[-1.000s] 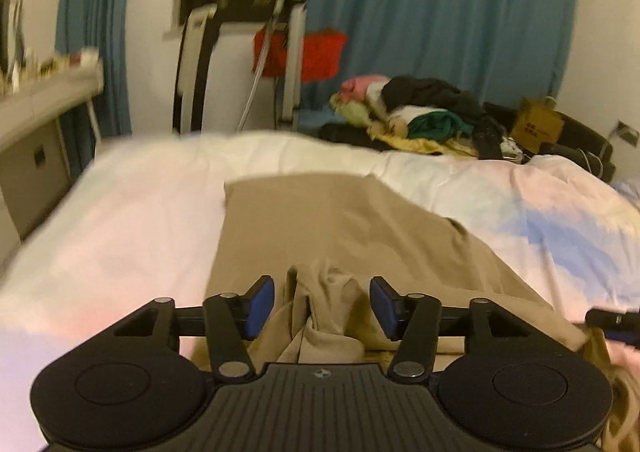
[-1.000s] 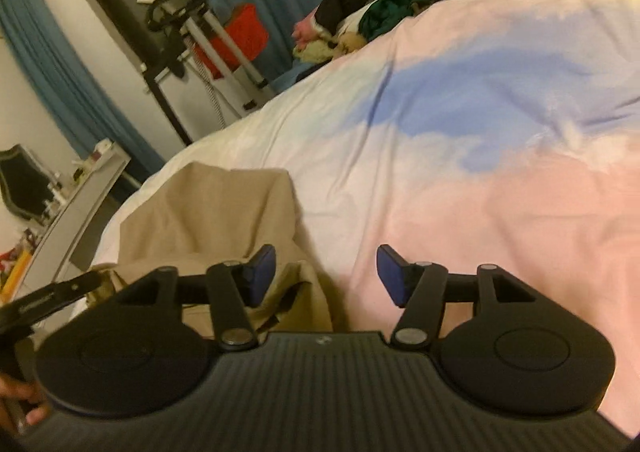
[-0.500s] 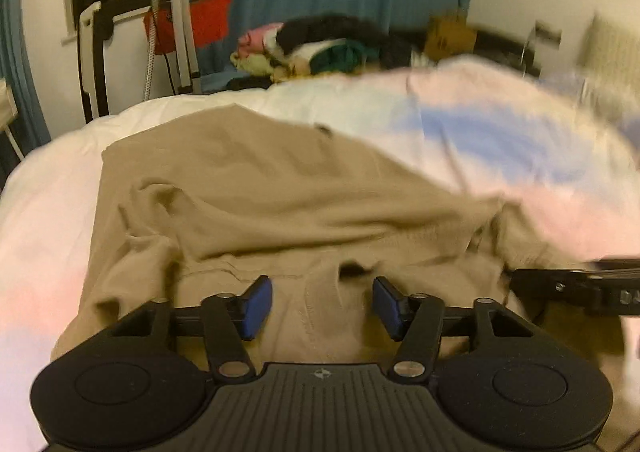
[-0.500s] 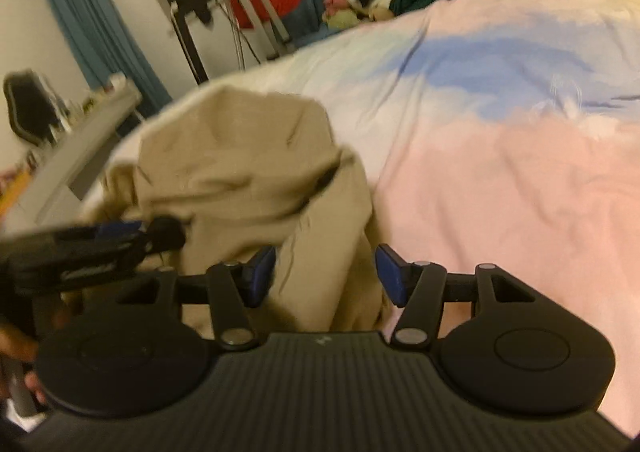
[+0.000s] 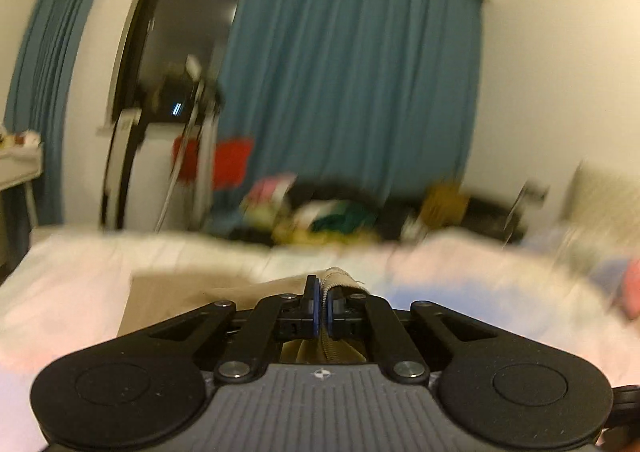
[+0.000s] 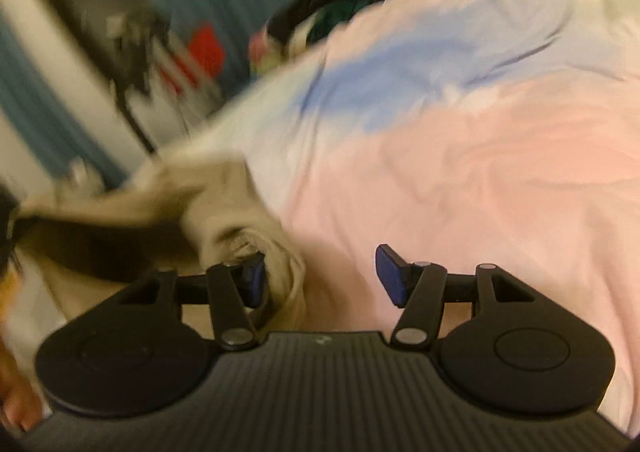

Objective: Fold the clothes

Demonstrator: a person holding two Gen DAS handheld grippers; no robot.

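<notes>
Left gripper (image 5: 321,310): its blue pads are pressing together on a ribbed hem of the beige garment (image 5: 340,282), where a second ago they were standing apart around a bunched fold of it.
Right gripper (image 6: 320,280): its fingers are standing wide apart, gripping nothing; the left-hand pad is brushing a rolled edge of the cloth while the right-hand pad is hanging over bare duvet.
Beige garment: it is lying on the left part of the bed, partly flat on the duvet (image 6: 460,180) and partly drawn up; in the right wrist view (image 6: 224,220) one band of it is stretching off toward the left edge, casting a dark shadow beneath, so that part is probably hanging clear of the bed.
What has just changed: the left wrist camera is now looking much higher, at the blue curtain (image 5: 348,100) and the far wall, where half a second ago it was looking down on the spread cloth; both views are smearing with motion.
What that means for the task: by my judgement the left tool has taken hold and is lifting the pinched edge, either carrying it over for a fold or shaking the piece out flat; the blur is not settling which.
Right side of the job: the open right tool is sitting just beside the cloth's near edge, well placed to grip a second point.
Surroundings: a heap of mixed clothes (image 5: 332,212) is lying beyond the far edge of the bed, well apart from the piece being handled.
</notes>
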